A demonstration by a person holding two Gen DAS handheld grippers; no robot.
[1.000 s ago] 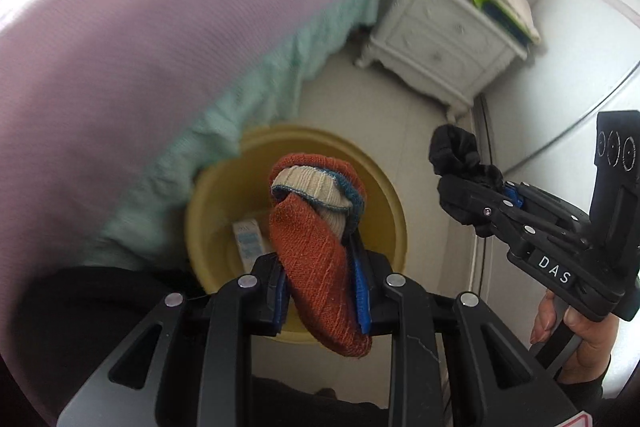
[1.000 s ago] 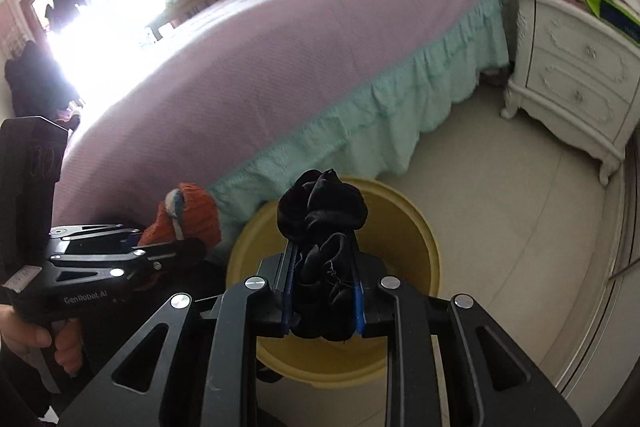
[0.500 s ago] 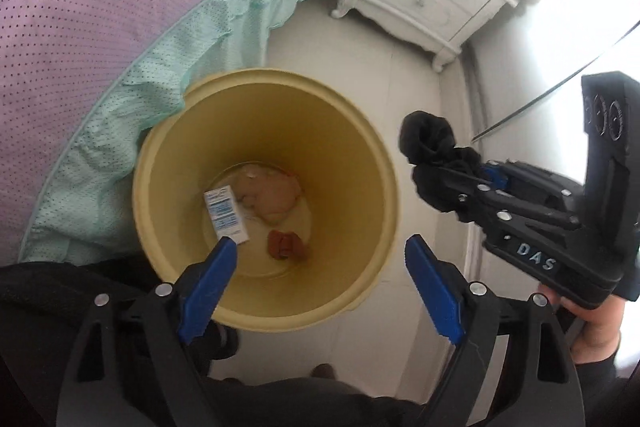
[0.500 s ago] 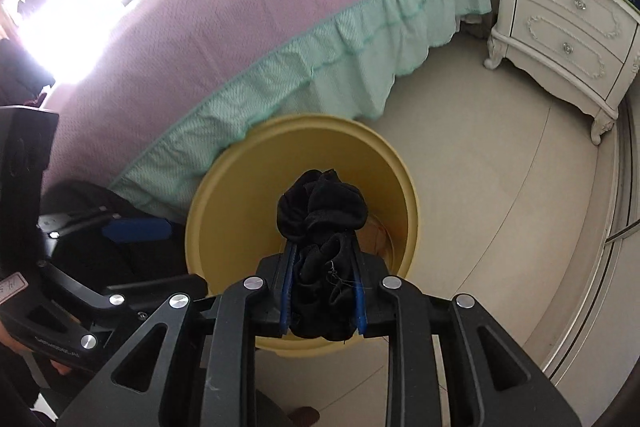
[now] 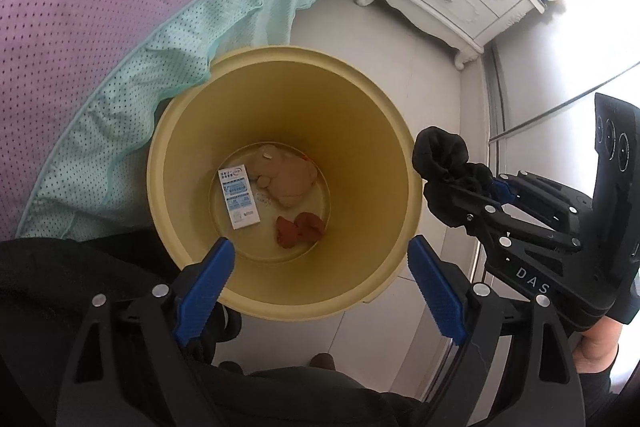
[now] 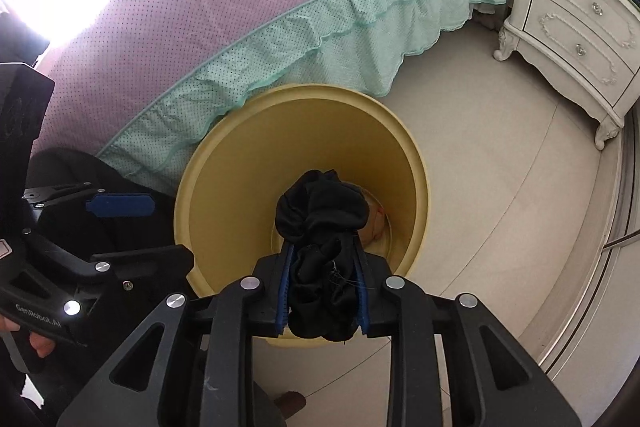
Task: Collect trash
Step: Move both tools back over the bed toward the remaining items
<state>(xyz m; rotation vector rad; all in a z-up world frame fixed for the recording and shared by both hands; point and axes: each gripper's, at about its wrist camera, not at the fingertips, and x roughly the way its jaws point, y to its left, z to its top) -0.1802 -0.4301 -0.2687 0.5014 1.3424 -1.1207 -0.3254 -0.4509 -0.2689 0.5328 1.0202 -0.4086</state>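
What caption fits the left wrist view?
Open left gripper above the yellow bin; right gripper, jaws opening, holds a black sock.

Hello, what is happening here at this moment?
A person is collecting trash into a yellow bin beside the bed. The left gripper is open and empty above it. An orange sock lies inside. The right gripper, jaws just starting to open, has a black sock between them over the bin.

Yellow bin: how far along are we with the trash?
Done: an orange sock, a beige bundle and a small white box lie at the bottom of the yellow bin; the left tongs are open and empty. In hand: the right tongs, jaws opening, have the black sock between them above the bin. Left: dropping it.
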